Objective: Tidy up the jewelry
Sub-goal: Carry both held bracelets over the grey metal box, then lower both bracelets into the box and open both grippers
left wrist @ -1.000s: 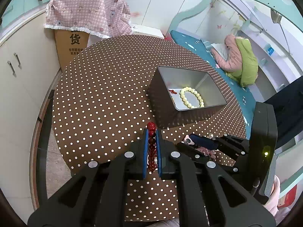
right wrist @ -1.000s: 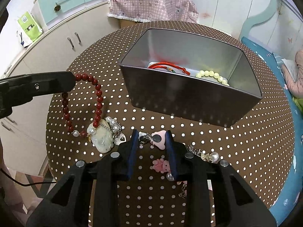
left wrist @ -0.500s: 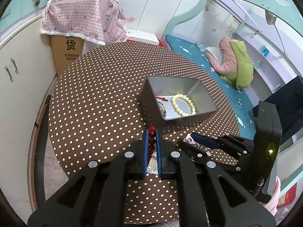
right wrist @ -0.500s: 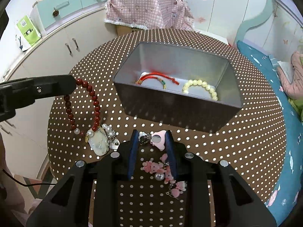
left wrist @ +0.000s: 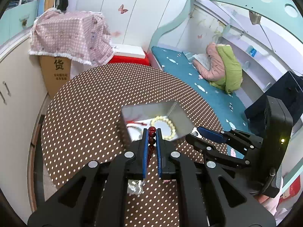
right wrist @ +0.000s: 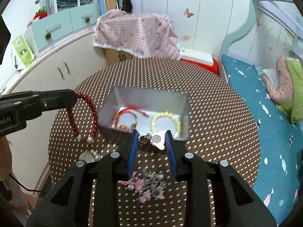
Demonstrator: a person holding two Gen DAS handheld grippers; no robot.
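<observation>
The left hand-held gripper is pinched tight on a dark red bead bracelet, whose loop hangs clear above the polka-dot worktop just left of the metal box. The right hand-held gripper is clamped on a pink charm with a chain of pink trinkets dangling below, blurred, so I cannot tell whether its end touches the cloth. Inside the box lie a red cord bracelet and a cream bead bracelet, side by side.

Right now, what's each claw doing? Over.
Left gripper shut on red bead bracelet. Right gripper shut on pink charm chain. Both above metal tin; path unobstructed.
</observation>
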